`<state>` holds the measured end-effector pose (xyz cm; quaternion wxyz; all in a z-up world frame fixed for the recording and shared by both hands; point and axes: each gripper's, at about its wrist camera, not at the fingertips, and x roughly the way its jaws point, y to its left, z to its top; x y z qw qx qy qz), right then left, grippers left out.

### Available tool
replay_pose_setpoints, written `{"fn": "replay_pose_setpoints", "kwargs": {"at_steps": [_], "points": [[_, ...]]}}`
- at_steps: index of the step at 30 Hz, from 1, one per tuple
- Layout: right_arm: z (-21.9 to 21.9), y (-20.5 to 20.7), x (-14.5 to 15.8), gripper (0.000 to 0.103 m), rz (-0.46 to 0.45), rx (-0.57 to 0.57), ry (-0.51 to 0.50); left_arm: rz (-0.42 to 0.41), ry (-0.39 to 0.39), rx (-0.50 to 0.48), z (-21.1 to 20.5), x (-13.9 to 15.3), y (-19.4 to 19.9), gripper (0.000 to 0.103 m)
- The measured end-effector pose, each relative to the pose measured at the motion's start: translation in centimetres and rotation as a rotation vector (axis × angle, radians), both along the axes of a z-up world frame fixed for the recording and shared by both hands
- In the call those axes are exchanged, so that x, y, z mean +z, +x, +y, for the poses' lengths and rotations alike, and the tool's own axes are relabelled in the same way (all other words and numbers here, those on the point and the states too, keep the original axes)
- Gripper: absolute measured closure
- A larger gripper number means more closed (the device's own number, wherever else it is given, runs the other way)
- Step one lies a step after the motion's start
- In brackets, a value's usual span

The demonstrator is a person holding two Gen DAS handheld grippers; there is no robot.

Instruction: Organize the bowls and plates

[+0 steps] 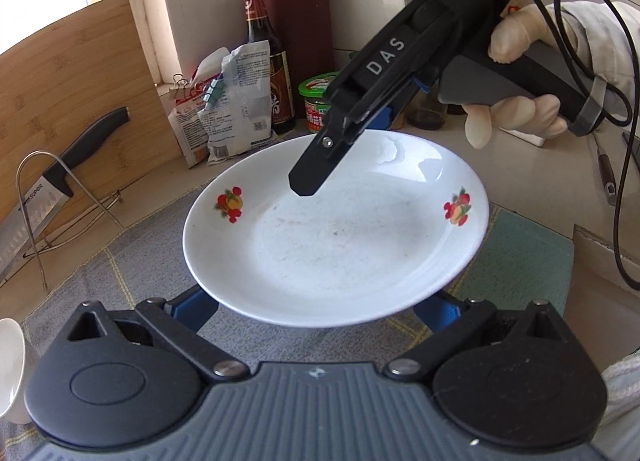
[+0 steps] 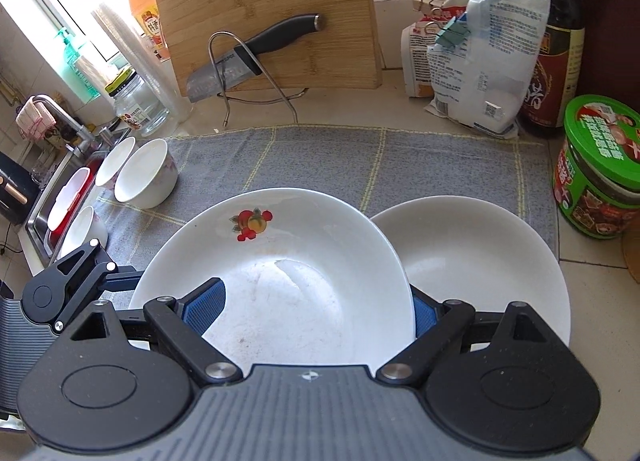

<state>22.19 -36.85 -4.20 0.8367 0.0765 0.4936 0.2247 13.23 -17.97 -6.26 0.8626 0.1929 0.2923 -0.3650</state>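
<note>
A white plate with fruit decals (image 1: pixel 336 245) (image 2: pixel 280 281) hangs level above the grey cloth (image 2: pixel 320 157). In the right wrist view it overlaps the left rim of a plain white plate (image 2: pixel 488 277) lying on the cloth. My right gripper (image 1: pixel 340 157) (image 2: pixel 314 311) straddles the decal plate's rim with its jaws wide, one pad on the inside and the other under the outside. My left gripper (image 1: pixel 316 313) (image 2: pixel 116 281) has both fingers spread under the plate, their tips hidden. Three white bowls (image 2: pixel 146 173) sit on the cloth's left side.
A knife on a wire stand (image 2: pixel 240 57) leans against a wooden cutting board (image 2: pixel 264 1) behind the cloth. Clipped bags (image 2: pixel 480 73), a dark sauce bottle (image 2: pixel 556 41) and a green-lidded jar (image 2: pixel 600 165) stand at the back right. A sink (image 2: pixel 60 189) lies left of the bowls.
</note>
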Motion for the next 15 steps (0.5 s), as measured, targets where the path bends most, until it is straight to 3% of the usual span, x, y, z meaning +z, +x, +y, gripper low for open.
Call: {"fn": "replay_pose_setpoints", "kwargs": {"at_steps": [15], "points": [[-4.0, -0.2, -1.1, 0.008, 0.023, -0.075, -0.001, 0.021, 0.011, -0.069, -2.6, -0.6, 1.7, 0.001]]}}
